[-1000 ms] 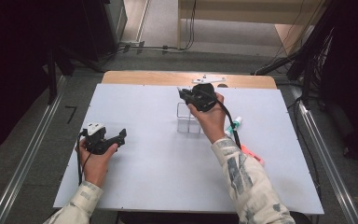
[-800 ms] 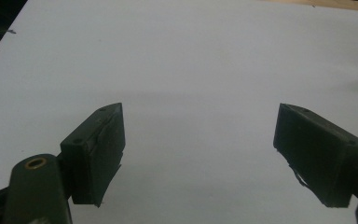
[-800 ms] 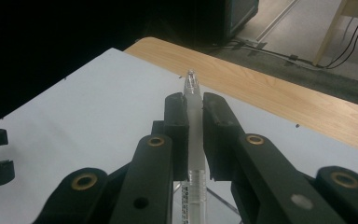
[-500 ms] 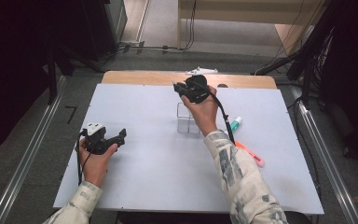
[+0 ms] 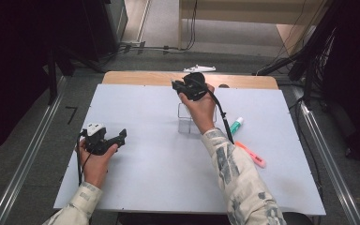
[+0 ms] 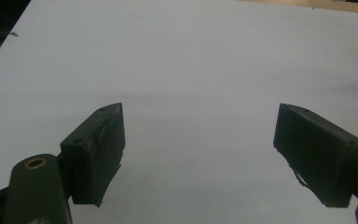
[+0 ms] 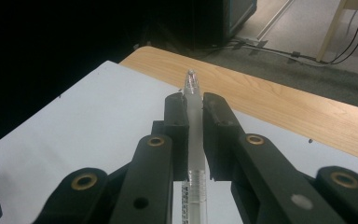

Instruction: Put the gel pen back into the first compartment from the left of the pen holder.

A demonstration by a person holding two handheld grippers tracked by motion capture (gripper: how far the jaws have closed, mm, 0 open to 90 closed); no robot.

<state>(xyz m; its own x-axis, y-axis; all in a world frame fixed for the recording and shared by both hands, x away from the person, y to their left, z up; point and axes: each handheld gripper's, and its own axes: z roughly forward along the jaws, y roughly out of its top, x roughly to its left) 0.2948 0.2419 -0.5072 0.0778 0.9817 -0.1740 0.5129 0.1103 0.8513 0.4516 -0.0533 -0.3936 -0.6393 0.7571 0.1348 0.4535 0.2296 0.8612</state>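
Note:
My right gripper is held above the far middle of the white table top, shut on a thin clear pen. The pen runs lengthwise between the jaws, and its tip pokes out past the fingertips toward the wooden far edge. Just below the right hand stands a clear plastic holder on the table. My left gripper rests low at the table's left side. Its jaws stand wide apart over bare white surface, with nothing between them.
A green-capped marker and an orange pen lie on the table right of the right forearm. A small white object sits on the wooden strip at the far edge. Cables and dark equipment lie beyond the table.
My right gripper has shifted a little to the left and toward the far edge, still holding the pen. The left hand has stayed put.

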